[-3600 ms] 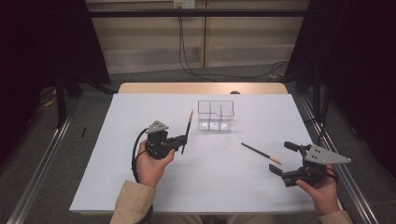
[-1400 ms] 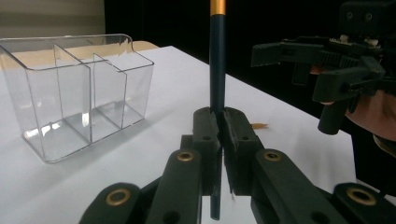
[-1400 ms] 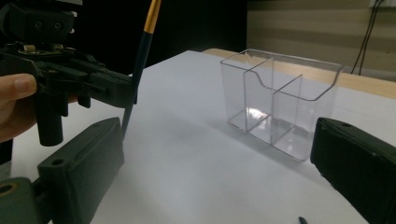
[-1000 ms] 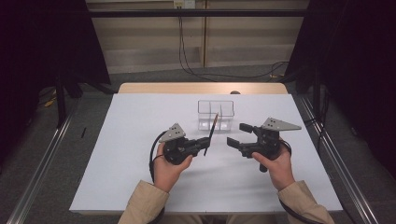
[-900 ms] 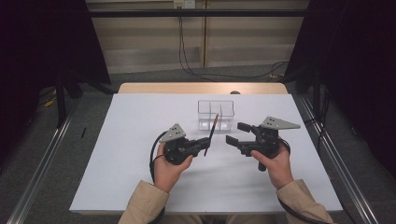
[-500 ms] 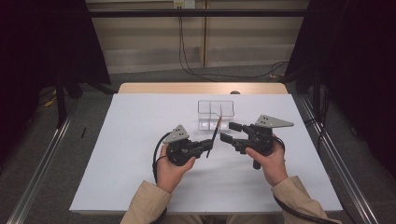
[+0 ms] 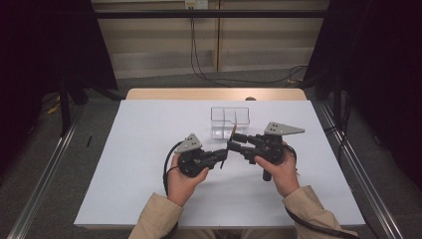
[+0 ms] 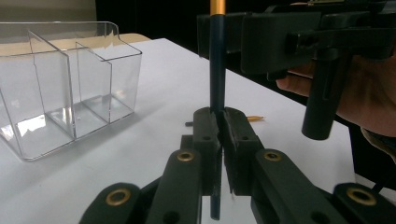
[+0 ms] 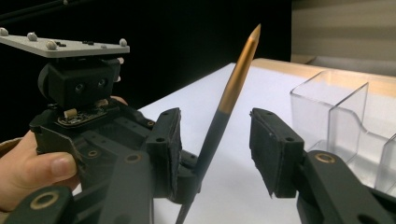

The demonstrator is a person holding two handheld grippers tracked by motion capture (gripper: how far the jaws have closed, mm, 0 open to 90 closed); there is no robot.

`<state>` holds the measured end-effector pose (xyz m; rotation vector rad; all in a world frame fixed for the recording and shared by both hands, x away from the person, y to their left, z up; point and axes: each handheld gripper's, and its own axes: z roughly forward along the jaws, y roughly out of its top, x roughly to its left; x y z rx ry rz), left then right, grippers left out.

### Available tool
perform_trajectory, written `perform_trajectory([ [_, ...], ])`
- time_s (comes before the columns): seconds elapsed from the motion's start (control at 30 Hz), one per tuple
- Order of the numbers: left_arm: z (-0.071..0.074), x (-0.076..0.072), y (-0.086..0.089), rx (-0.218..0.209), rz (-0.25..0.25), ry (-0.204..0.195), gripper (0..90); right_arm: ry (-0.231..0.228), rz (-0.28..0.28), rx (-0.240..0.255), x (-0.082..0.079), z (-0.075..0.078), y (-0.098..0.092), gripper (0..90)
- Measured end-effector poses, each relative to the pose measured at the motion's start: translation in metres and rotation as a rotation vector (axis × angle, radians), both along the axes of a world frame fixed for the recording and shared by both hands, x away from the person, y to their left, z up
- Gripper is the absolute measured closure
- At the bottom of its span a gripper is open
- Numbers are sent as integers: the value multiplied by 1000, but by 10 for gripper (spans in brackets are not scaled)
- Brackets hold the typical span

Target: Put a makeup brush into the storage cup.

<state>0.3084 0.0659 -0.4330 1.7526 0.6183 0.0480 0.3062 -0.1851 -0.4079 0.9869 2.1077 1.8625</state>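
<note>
A dark pencil (image 7: 230, 143) with a gold upper end stands upright, and my left gripper (image 7: 224, 156) is shut on its lower part, seen close up as pencil (image 8: 217, 70) between the pads of the left gripper (image 8: 220, 117). My right gripper (image 7: 234, 140) faces it from the right. Its jaws have just been closing and stand on either side of the pencil (image 9: 218, 122), with a gap at each pad of the right gripper (image 9: 215, 136). A clear divided box (image 7: 230, 121) sits just behind both grippers.
A second pencil (image 8: 255, 118) lies flat on the white sheet (image 7: 124, 164) behind my left jaws. The box's walls (image 8: 70, 84) stand close on the left of the left gripper view. Dark drapes and metal rails border the table.
The right gripper has moved left to the upright pencil and its jaws have narrowed around it. The left gripper kept the pencil and stayed in place.
</note>
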Motion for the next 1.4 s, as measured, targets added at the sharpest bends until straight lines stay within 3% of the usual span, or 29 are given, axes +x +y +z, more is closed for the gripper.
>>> perform_trajectory([
  [0.33, 1, -1, -1, -9, 0, -6, 845, 21, 7, -22, -1, 0, 5, 652],
  [0.63, 1, 0, 1, -21, 2, -5, 844, 58, 9, -1, 1, -2, 7, 796],
  [0.77, 1, 0, 1, -36, -2, 3, 844, 74, 12, 35, 1, -2, 8, 835],
  [1.03, 3, -1, 3, -63, -1, 7, 841, 68, 19, 60, 0, 0, 8, 837],
  [1.17, 4, -1, 4, -54, -7, 5, 843, 39, 6, 51, 0, 2, 8, 837],
  [1.4, 7, -2, 3, -60, -21, -11, 717, 23, -8, 64, 3, 5, 3, 838],
])
